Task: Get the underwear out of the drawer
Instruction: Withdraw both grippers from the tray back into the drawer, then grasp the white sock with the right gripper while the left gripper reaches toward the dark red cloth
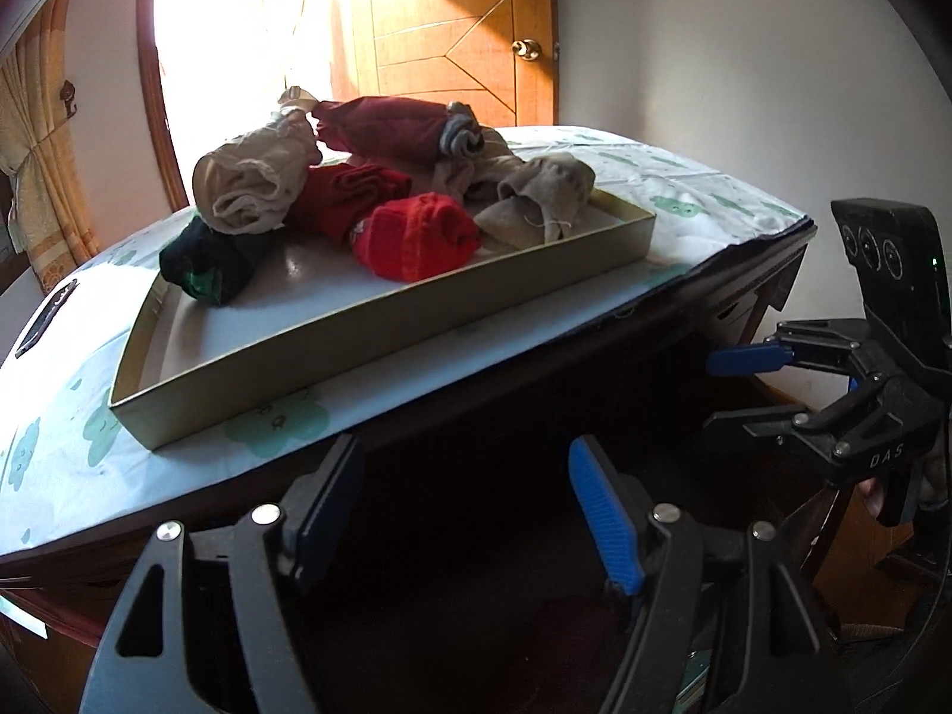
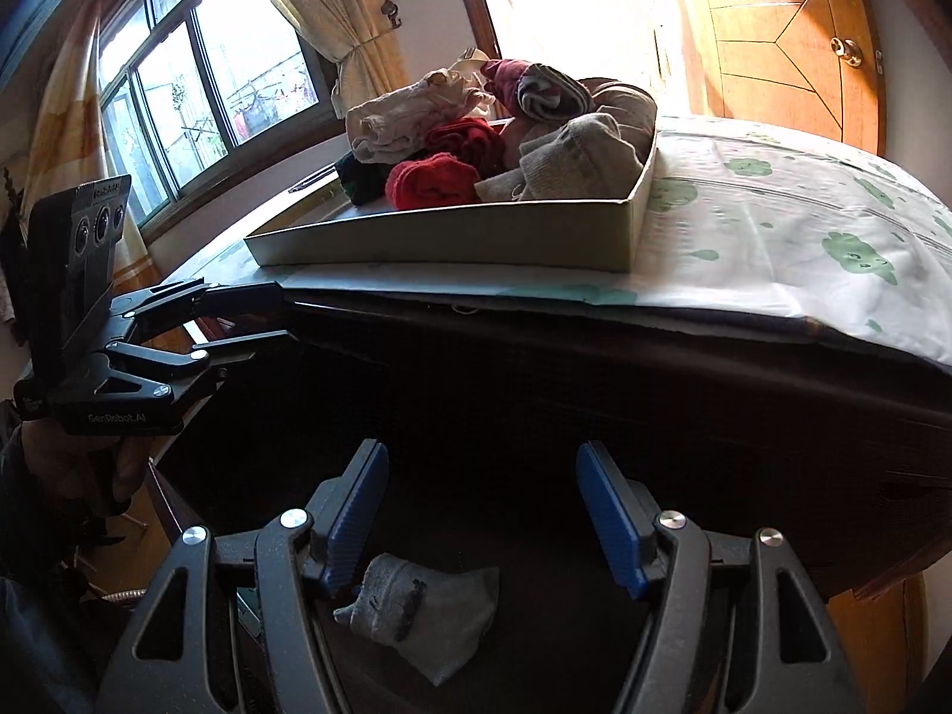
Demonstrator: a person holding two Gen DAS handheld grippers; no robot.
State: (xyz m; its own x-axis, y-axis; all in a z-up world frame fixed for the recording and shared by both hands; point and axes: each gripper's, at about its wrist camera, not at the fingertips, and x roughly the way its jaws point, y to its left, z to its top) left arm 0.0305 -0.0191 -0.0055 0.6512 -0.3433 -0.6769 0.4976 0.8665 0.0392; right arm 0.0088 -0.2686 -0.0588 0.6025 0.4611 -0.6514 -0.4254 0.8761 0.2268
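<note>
I hold my left gripper point(image 1: 467, 511) and right gripper point(image 2: 482, 514) spread and empty, a grey rolled garment point(image 2: 425, 613) lying below the right one in the dark drawer point(image 2: 535, 404).

You see a beige shallow box point(image 1: 381, 345) holding rolled garments: one bright red point(image 1: 416, 238), one dark maroon point(image 1: 381, 125), one cream point(image 1: 256, 184), one black with green point(image 1: 208, 268). The sheet point(image 2: 773, 238) under it is white with green cloud prints. A grey garment point(image 2: 422, 613) lies below your blue finger pads point(image 2: 613, 523).
</note>
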